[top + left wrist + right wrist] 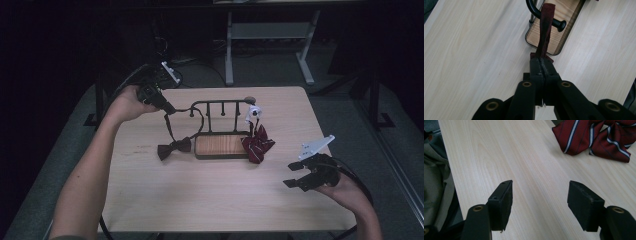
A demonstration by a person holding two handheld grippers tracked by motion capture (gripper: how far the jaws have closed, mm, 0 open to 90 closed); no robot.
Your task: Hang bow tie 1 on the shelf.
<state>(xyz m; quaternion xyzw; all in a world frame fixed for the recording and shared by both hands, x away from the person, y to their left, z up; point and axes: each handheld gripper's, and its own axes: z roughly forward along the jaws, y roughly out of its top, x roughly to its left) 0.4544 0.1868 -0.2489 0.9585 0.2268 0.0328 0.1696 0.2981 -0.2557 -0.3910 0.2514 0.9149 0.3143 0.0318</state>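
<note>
Fingers of the left gripper [541, 65] pinched the dark bow tie's strap [545, 30], soft, limp and light; ahead, it draped over the rack hook [556, 23]. Right gripper [540, 200] stood apart, empty.

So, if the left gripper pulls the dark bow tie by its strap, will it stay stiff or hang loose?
Probably loose: the strap bends over the rack hook where the left gripper pinches it. The dark bow tie seems light, so it should drag easily. The strap may catch on a hook.
</note>
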